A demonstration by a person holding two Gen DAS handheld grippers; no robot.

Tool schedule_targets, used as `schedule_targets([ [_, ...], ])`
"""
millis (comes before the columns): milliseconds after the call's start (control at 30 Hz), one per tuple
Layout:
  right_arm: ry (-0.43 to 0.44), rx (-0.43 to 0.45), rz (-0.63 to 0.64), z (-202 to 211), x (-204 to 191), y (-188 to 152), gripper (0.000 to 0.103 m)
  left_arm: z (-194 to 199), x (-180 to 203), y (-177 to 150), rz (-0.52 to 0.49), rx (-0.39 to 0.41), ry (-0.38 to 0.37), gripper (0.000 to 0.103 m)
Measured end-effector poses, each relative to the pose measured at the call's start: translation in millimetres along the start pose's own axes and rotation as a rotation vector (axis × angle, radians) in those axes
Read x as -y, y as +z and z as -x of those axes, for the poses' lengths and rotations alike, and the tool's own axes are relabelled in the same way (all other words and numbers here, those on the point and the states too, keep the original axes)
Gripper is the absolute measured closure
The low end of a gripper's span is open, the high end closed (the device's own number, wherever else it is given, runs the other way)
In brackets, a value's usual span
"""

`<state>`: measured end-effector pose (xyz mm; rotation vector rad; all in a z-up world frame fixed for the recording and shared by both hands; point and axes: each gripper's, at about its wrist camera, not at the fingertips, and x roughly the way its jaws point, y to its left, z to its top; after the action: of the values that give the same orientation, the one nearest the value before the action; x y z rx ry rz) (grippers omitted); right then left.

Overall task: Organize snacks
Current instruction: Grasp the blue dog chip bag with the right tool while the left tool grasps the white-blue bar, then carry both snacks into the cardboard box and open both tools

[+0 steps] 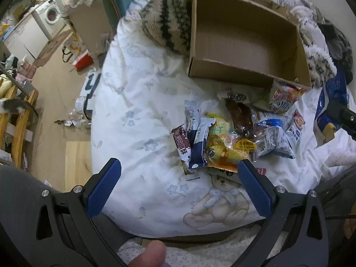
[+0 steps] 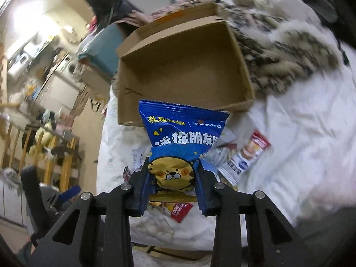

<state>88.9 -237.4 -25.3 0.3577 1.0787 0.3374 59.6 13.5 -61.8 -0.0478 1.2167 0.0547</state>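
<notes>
Snacks [image 1: 233, 133]: loose pile of wrapped packets on white bedding [image 1: 142, 102], just in front of cardboard box [image 1: 244, 44]; none visible inside the box.
Cardboard box: open-topped, resting on the bedding against a striped fuzzy blanket [image 1: 164, 20]; interior bare in both views.
Blue snack bag [image 2: 182, 142]: pinched at its lower half in right gripper [image 2: 173, 178], raised off the bedding, top edge overlapping the near wall of the box in the right wrist view; not yet inside.
Right gripper: clenched on the blue snack bag, bag crumpled between the pads.
Left gripper [image 1: 178, 180]: released, jaws spread wide, holding nothing; poised near the close edge of the pile, right finger [image 1: 253, 189] just beside an orange packet [image 1: 224, 146].
Progress: judged early; box still unfilled, one bag in transit.
Remaining: deposit held bag; transfer the rest of the pile, about ten packets by appearance, exact count not readable.
Risk: judged low; slippery wrappers overlap, so picking one may drag a neighbour.
</notes>
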Motion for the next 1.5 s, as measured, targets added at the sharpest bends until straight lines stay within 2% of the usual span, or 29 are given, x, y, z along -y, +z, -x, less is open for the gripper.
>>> schedule_targets([
  [167,-0.017,-0.013,0.023,-17.3,-2.5,-2.3,0.067,-13.9,-4.0,16.9,-0.007,-0.067,-0.010,0.000],
  [300,-0.024,-0.021,0.031,-25.5,-3.9,-4.8,0.067,-22.1,-13.3,39.3,0.013,-0.075,-0.040,0.002],
  [400,-0.029,-0.027,0.032,-30.0,-3.1,-6.2,0.067,-33.4,-27.4,62.7,0.080,-0.089,-0.062,0.011],
  [467,-0.022,-0.041,0.017,-34.4,0.0,-7.1,0.067,-49.8,-28.2,76.5,0.094,-0.127,-0.093,0.025],
  [500,-0.022,-0.048,0.013,-36.7,1.1,-7.3,0.067,-60.4,-25.1,80.9,0.085,-0.152,-0.095,0.028],
  [567,-0.031,-0.052,0.021,-39.9,0.0,-7.3,0.067,-79.1,-18.3,84.6,0.068,-0.196,-0.107,0.045],
  [633,-0.039,-0.056,0.035,-42.7,-2.1,-6.7,0.067,-94.6,-14.2,84.5,0.061,-0.227,-0.109,0.056],
  [733,-0.043,-0.070,0.041,-48.0,-3.0,-6.1,0.067,-115.3,-8.5,86.3,0.053,-0.257,-0.114,0.059],
  [933,-0.058,-0.104,0.041,-59.2,-2.1,-4.0,0.067,-131.3,2.9,89.6,0.028,-0.268,-0.087,0.063],
  [967,-0.066,-0.107,0.045,-60.8,-2.0,-3.5,0.067,-133.7,4.7,89.4,0.023,-0.270,-0.085,0.074],
  [1033,-0.073,-0.110,0.049,-63.3,-3.3,-3.2,0.067,-138.0,7.1,89.4,0.023,-0.279,-0.078,0.085],
  [1167,-0.087,-0.115,0.058,-66.5,-3.1,-2.8,0.067,-136.3,12.8,91.5,0.019,-0.245,-0.064,0.089],
  [1267,-0.092,-0.117,0.056,-67.8,-3.6,-3.1,0.067,-120.3,17.6,92.6,0.029,-0.212,-0.070,0.090],
  [1500,-0.172,-0.045,0.113,-54.8,-7.6,1.1,0.067,-79.6,16.7,103.7,0.025,-0.070,-0.061,0.090],
])
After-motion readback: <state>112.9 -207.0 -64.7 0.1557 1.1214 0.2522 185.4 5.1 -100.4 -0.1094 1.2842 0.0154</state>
